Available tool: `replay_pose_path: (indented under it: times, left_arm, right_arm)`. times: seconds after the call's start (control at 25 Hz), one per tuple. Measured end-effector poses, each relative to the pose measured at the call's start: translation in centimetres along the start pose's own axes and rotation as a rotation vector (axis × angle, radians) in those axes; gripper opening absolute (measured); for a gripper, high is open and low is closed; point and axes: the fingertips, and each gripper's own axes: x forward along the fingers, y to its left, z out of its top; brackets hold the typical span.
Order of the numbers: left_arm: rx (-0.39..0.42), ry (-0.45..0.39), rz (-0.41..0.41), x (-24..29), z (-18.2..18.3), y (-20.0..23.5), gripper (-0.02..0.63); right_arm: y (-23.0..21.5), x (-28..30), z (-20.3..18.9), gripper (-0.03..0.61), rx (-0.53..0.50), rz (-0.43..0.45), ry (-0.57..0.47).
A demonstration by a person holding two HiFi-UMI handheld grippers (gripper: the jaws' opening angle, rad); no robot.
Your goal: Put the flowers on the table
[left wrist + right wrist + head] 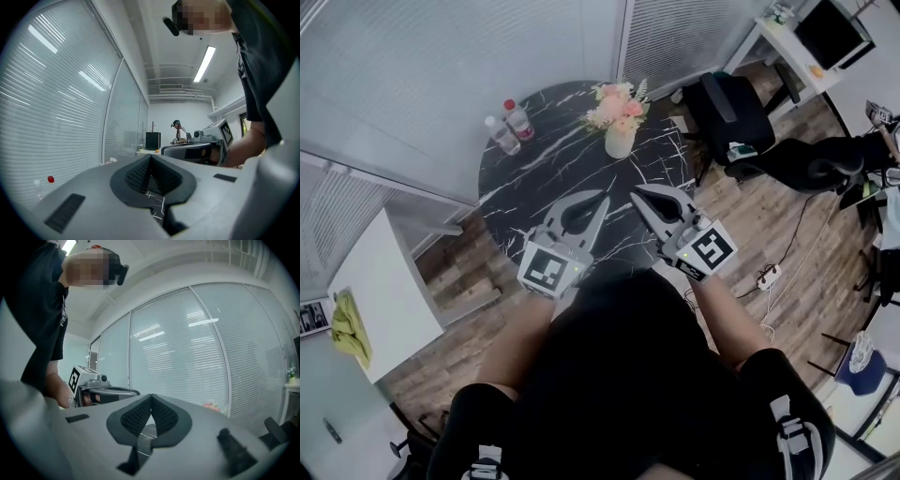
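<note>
A bunch of pink and peach flowers in a pale vase [619, 117] stands upright on the far side of the round black marble table [544, 178]. My left gripper [602, 198] and right gripper [635, 194] hover side by side over the table's near edge, well short of the vase. Both point level with their jaws shut and nothing between them. In the left gripper view the left gripper's [151, 157] tips meet, and the right gripper view shows the right gripper's [151, 397] tips meeting too. A little of the flowers [211, 406] peeks over the right jaw.
Two clear bottles with red caps [509, 127] stand at the table's far left. A black office chair [733, 117] sits to the table's right, a white desk [783, 52] behind it. Cables and a power strip [766, 277] lie on the wood floor. Blinds wall the far side.
</note>
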Motion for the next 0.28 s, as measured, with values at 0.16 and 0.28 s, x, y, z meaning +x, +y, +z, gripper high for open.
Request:
replay_pose_path:
  times: [0.16, 0.28]
  left_arm:
    - [-0.004, 0.009, 0.000, -0.13, -0.47, -0.14, 0.012]
    - [0.000, 0.010, -0.001, -0.13, -0.51, -0.19, 0.012]
  right_arm:
    - [0.05, -0.14, 0.06, 0.020, -0.003, 0.001, 0.000]
    - [0.02, -0.18, -0.02, 0.020, -0.004, 0.001, 0.001]
